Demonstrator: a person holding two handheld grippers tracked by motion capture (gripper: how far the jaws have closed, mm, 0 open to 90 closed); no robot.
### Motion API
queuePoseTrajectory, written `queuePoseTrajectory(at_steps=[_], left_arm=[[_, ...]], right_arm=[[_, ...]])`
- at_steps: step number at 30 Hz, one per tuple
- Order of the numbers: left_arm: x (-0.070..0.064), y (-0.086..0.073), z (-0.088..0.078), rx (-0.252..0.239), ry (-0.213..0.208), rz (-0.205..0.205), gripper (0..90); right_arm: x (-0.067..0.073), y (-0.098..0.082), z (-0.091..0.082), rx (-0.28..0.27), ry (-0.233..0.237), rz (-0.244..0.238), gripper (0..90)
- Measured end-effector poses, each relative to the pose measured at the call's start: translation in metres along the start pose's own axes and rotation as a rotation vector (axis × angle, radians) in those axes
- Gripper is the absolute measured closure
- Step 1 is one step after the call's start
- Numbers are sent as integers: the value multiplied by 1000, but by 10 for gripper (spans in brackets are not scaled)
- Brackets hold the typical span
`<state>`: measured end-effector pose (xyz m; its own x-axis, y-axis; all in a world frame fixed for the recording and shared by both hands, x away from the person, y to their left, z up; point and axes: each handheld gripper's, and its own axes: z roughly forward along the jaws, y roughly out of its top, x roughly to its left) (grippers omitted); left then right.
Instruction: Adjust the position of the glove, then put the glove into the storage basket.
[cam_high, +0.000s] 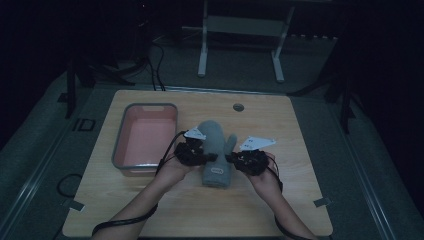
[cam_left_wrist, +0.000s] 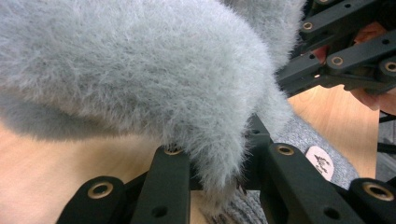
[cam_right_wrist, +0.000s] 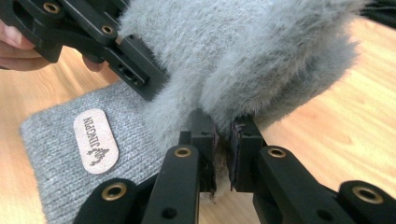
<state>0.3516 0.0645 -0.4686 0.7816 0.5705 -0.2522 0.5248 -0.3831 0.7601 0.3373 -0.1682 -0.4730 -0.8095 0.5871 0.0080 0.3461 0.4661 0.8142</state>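
With each hand-held gripper, left (cam_high: 209, 157) and right (cam_high: 233, 159), clamped tight on an edge of the grey mitten (cam_high: 216, 150) over the counter (cam_high: 300, 150) (beside the pink tub (cam_high: 120, 145)), both hands should lift evenly to keep it from slipping.

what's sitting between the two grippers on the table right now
A fuzzy grey mitten lies between them in the high view. The left gripper and right gripper each pinch one side of it.
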Motion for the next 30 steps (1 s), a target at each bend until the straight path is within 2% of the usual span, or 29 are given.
queuePoseTrajectory(at_steps=[7,9,13,19,28,30], left_arm=[[8,12,-26,-19,5,3,781],[11,15,-34,-20,17,19,781],[18,19,-49,-21,35,15,781],[33,23,-76,-23,69,9,781],[61,32,-134,-26,140,24,780],[69,30,-142,-23,162,6,780]], right_arm=[[5,26,-1,-35,6,-22,829],[6,33,1,-43,11,-23,829],[10,48,6,-61,20,-27,829],[15,72,21,-83,51,-26,829],[33,129,49,-131,90,-56,829],[37,138,57,-134,96,-61,829]])
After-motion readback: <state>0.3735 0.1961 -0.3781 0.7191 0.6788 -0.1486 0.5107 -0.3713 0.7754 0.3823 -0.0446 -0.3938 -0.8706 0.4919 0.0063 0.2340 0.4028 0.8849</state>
